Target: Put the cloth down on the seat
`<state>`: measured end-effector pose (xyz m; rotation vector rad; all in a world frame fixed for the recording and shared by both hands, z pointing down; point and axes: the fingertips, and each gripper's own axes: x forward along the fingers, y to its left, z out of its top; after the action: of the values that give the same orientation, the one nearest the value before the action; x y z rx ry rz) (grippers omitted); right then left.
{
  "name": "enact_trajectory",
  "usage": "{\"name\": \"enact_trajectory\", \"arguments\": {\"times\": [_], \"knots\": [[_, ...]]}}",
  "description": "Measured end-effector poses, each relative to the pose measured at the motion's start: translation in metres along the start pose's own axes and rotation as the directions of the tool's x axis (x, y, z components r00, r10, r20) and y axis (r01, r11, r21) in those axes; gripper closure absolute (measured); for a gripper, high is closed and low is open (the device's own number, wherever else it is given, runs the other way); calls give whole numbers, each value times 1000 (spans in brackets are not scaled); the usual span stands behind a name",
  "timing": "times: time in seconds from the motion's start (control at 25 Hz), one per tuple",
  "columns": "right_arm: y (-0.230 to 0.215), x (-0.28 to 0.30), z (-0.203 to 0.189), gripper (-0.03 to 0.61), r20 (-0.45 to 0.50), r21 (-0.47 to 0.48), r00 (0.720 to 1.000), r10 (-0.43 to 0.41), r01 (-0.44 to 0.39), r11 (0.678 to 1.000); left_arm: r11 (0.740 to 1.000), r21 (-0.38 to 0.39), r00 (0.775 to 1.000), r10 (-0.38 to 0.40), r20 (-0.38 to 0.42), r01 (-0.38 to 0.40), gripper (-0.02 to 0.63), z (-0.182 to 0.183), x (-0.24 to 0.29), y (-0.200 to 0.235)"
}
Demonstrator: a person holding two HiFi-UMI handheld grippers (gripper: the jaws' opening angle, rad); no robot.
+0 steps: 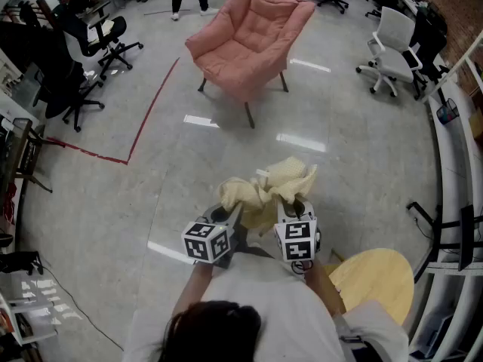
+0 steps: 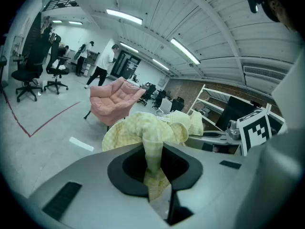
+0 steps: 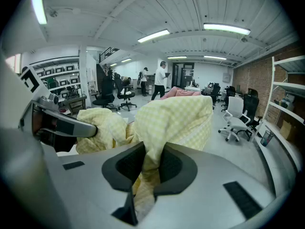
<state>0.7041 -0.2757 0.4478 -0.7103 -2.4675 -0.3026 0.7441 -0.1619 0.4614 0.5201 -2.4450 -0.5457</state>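
Two grippers are held close in front of the person's body, side by side and low in the head view, both pointing forward toward the floor ahead. The left gripper has its jaws nearly together, and they pinch a thin fold of the cloth. The right gripper is in the same state, with its jaws almost closed on another fold of the same cloth.

The cloth is pale yellow with a fine check pattern. It is bunched and crumpled between the two grippers and rises in soft lumps above the jaws. It hangs in the air over the grey floor, well apart from the pink armchair, which stands farther ahead with an empty seat.

Only the head view shows a round wooden top just beside the person's right side and a red line on the floor. The left gripper view shows the armchair behind the cloth and a person walking in the distance. The right gripper view hides most of the armchair behind the cloth, but it shows a white office chair at the right.
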Motion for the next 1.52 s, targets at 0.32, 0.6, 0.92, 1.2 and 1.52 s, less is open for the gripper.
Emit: {"name": "enact_trajectory", "arguments": {"times": [0.32, 0.6, 0.92, 1.2, 1.52], "knots": [[-2, 20, 4, 502, 3, 20, 1000, 17, -17, 1000, 1000, -7, 1000, -7, -4, 7, 538, 7, 13, 15], [-8, 58, 12, 502, -23, 54, 999, 34, -33, 998, 1000, -17, 999, -19, -26, 19, 538, 23, 41, 43], [-36, 121, 53, 502, -37, 62, 999, 16, -13, 998, 999, -22, 998, -40, -42, 39, 538, 78, 94, 84], [-55, 194, 108, 502, -50, 78, 999, 10, -6, 997, 998, -6, 996, -57, -68, 57, 538, 145, 144, 133], [-60, 278, 160, 501, -66, 70, 998, 13, -8, 998, 998, 29, 995, -61, -82, 63, 538, 213, 190, 196]]}}
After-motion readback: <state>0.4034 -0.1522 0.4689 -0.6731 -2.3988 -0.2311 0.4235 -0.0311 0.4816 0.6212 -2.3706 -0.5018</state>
